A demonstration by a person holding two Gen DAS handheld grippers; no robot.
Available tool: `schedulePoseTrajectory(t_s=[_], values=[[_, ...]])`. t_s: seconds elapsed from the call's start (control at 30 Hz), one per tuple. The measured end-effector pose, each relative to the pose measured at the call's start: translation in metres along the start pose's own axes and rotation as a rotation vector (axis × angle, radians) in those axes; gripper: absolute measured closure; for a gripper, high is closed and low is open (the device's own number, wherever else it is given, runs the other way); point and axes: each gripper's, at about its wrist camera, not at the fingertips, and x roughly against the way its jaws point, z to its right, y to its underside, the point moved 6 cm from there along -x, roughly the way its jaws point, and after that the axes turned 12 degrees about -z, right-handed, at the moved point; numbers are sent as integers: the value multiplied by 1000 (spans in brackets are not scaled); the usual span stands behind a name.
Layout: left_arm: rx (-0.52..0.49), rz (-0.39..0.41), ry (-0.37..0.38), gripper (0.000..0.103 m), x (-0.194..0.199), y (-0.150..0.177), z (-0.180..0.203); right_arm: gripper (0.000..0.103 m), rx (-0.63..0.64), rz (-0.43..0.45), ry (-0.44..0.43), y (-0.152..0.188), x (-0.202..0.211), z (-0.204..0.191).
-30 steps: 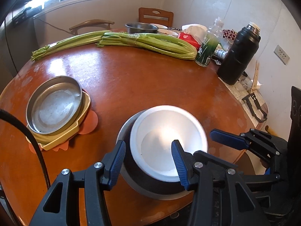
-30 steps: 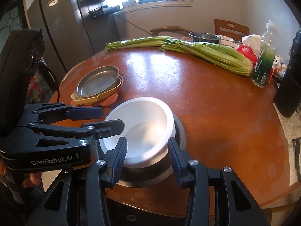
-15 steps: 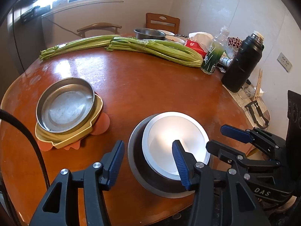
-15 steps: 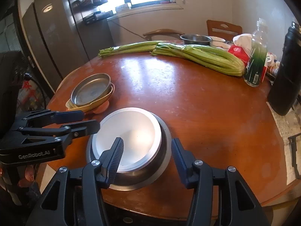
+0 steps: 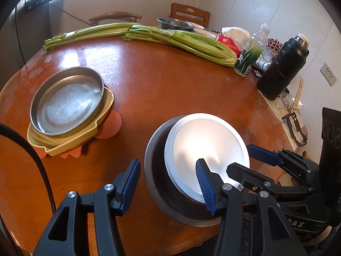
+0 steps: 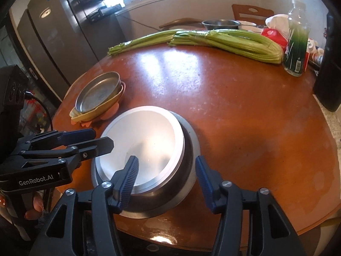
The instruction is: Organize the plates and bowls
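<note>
Resting directly ahead of both grippers, the white bowl (image 6: 147, 140) sits nested inside the dark metal bowl (image 6: 189, 160) near the close edge of the round table (image 6: 234, 111). Left gripper (image 5: 168, 183): jaws apart, straddling the near rim of the nested bowls, pads not pressing on either bowl. Right gripper (image 6: 166, 177): jaws have just been opening; they now stand apart, with the rim of the nested bowls between them, unclamped. Farther ahead and to the left of both tools, the steel pan (image 5: 66, 102) lies on the yellow tray (image 5: 70, 145). Celery (image 5: 181, 42) lies across the far side of the table.
</note>
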Motion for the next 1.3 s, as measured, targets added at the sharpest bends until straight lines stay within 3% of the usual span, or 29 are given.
schedulePoseTrajectory(t_s=[0.27, 0.77, 1.3], values=[[13, -30, 2, 49, -15, -1, -2, 39, -29, -29, 17, 1, -9, 8], [7, -64, 22, 50, -26, 0, 1, 41, -51, -68, -71, 0, -24, 5], [30, 48, -22, 50, 26, -23, -24, 41, 31, -3, -89, -40, -1, -32]])
